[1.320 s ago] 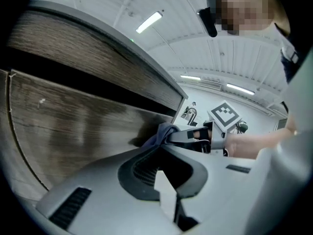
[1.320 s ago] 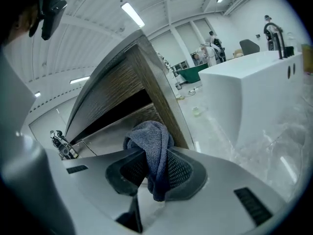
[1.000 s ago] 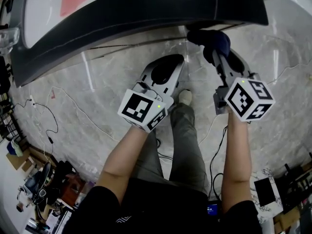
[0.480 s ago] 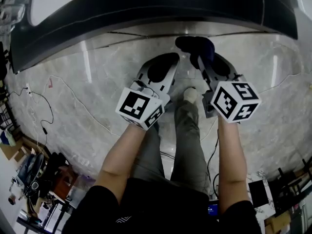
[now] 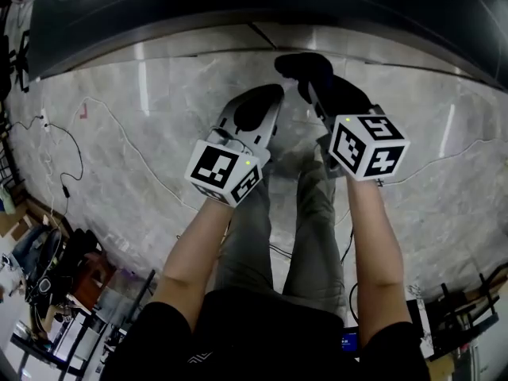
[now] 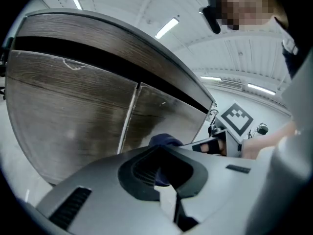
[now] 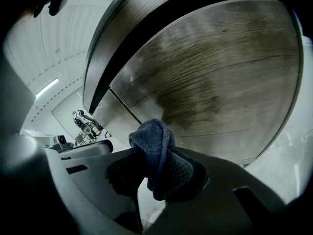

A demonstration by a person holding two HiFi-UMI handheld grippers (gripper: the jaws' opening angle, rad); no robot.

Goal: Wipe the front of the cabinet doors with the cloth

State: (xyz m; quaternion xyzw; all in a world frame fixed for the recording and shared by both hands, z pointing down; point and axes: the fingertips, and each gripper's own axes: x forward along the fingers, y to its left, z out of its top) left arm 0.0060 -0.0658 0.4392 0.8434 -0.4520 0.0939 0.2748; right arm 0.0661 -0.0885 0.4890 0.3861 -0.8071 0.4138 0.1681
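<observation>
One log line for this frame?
right gripper: shut on cloth | left gripper: shut, empty | cloth at cabinet door, contact unclear

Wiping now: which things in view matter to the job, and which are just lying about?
In the job:
cloth, clamped in the right gripper
cabinet doors

Lying about:
floor cables
piled gear, lower left of the head view
left gripper, shut on nothing

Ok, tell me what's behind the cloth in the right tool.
Behind the cloth stands a wood-grain cabinet door, with the seam to the next door at its left. The patch straight behind the cloth is covered, so contact can't be confirmed.
</observation>
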